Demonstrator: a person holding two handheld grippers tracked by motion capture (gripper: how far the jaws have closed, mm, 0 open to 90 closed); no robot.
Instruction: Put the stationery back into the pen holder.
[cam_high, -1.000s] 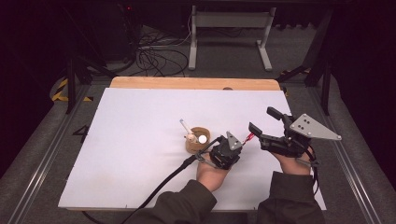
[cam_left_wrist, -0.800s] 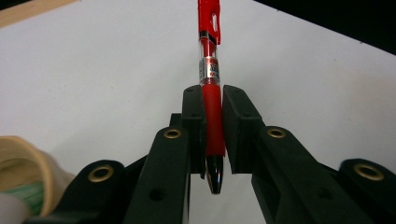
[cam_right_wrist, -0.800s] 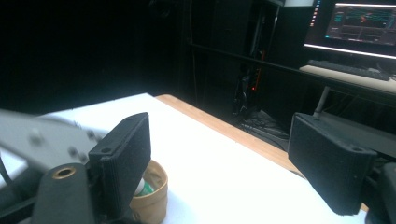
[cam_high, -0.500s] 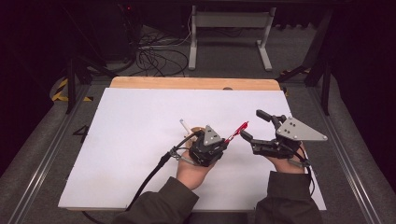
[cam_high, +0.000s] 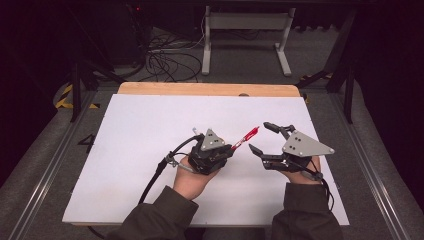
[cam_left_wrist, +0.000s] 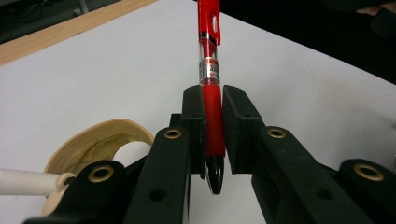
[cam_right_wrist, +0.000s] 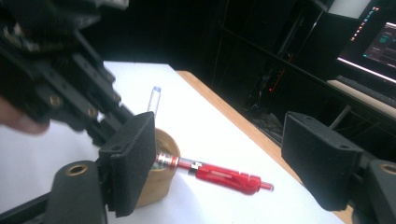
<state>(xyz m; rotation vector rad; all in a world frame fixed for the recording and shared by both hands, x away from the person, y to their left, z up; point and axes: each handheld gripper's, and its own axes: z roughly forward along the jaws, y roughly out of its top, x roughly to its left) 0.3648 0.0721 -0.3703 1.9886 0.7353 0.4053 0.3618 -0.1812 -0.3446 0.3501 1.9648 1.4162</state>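
My left gripper (cam_high: 231, 147) is shut on a red pen (cam_high: 246, 136), gripping its rubber sleeve (cam_left_wrist: 212, 107). The pen's clip end points away from the jaws, and its tip (cam_left_wrist: 215, 179) sticks out behind them. My right gripper (cam_high: 260, 137) is open at the pen's free end, one jaw on either side and neither touching it. The red pen (cam_right_wrist: 224, 176) lies between those jaws in the right gripper view. A tan cup (cam_left_wrist: 100, 142) holding a white pen (cam_left_wrist: 23, 182) sits on the sheet under the left gripper (cam_right_wrist: 60, 84).
A white sheet (cam_high: 150, 130) covers the table, with a wooden strip (cam_high: 200, 89) along its far edge. The left gripper's cable (cam_high: 155, 175) trails toward the near edge. Cables and a metal stand (cam_high: 245, 35) lie on the floor beyond.
The left gripper has moved left over the cup with the red pen, which now points up and right. The right gripper has moved left to the pen's free end.
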